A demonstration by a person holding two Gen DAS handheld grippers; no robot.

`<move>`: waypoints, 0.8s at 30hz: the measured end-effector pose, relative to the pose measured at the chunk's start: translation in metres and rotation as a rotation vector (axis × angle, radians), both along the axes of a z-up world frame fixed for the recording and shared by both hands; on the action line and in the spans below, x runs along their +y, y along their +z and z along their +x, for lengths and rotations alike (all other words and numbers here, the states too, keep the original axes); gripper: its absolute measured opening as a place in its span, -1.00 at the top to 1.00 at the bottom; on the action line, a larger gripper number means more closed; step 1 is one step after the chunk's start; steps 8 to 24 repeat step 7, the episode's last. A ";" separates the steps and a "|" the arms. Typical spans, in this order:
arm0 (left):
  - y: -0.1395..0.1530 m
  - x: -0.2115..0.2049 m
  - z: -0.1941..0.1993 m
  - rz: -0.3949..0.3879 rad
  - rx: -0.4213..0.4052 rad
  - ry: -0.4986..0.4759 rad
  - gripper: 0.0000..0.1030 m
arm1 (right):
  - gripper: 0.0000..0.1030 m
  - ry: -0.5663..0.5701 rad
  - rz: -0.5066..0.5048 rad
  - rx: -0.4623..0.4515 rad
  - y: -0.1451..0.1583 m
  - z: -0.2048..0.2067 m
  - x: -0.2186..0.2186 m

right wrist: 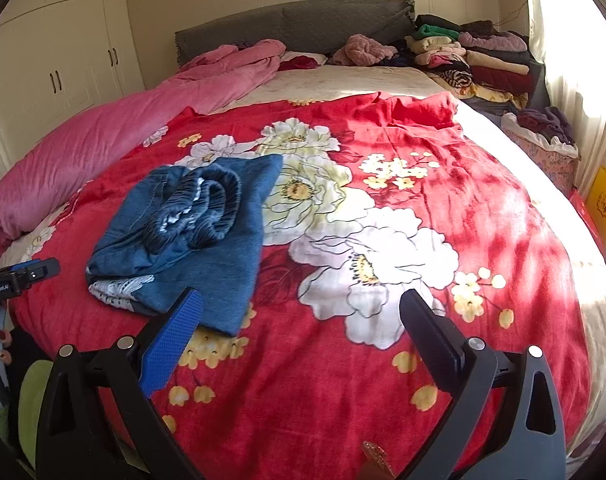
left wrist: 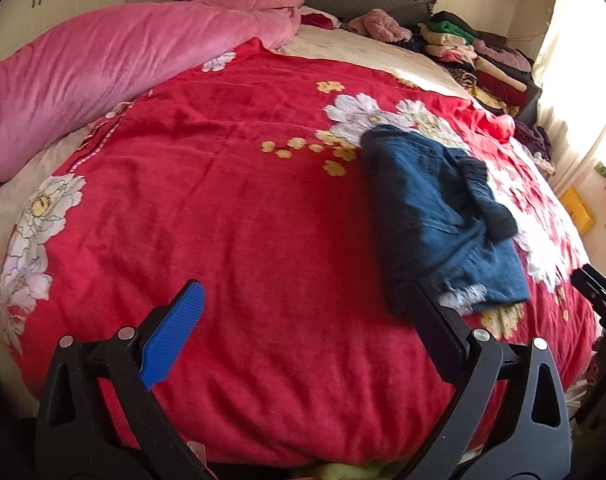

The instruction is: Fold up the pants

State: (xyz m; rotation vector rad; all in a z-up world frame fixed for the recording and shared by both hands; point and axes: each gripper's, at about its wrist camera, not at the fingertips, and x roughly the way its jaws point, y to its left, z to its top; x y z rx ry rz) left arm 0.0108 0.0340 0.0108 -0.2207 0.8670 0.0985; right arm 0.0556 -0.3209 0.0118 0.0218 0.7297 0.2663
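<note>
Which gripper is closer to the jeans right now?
The left gripper: its black finger reaches the jeans' near edge. The right gripper hangs open beside them, over the blanket.

The right hand-held gripper (right wrist: 301, 320) hangs wide open at lower centre above the red blanket (right wrist: 383, 380). The folded pants (right wrist: 207, 240) lie left of centre, waistband on top. What seems the left hand-held gripper (right wrist: 19, 278) shows at the left edge.

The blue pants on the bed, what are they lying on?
The blue pants lie in a folded bundle on a red flowered blanket, partly over one of its white flowers. Whatever is directly beneath them is covered. Both grippers, left and right, are open and hold nothing.
</note>
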 end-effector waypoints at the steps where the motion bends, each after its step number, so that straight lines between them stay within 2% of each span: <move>1: 0.001 0.017 0.007 0.008 0.003 0.033 -0.82 | -0.91 -0.026 -0.009 -0.008 0.001 0.007 -0.011; 4: 0.001 0.066 0.033 0.080 0.022 0.133 -0.82 | -0.91 -0.144 -0.057 -0.022 0.003 0.038 -0.060; 6: -0.005 0.109 0.064 0.147 0.081 0.219 -0.82 | -0.91 -0.210 -0.094 -0.002 -0.001 0.066 -0.098; 7: -0.009 0.127 0.077 0.152 0.103 0.240 -0.82 | -0.91 -0.253 -0.117 0.022 -0.005 0.082 -0.118; 24: -0.009 0.127 0.077 0.152 0.103 0.240 -0.82 | -0.91 -0.253 -0.117 0.022 -0.005 0.082 -0.118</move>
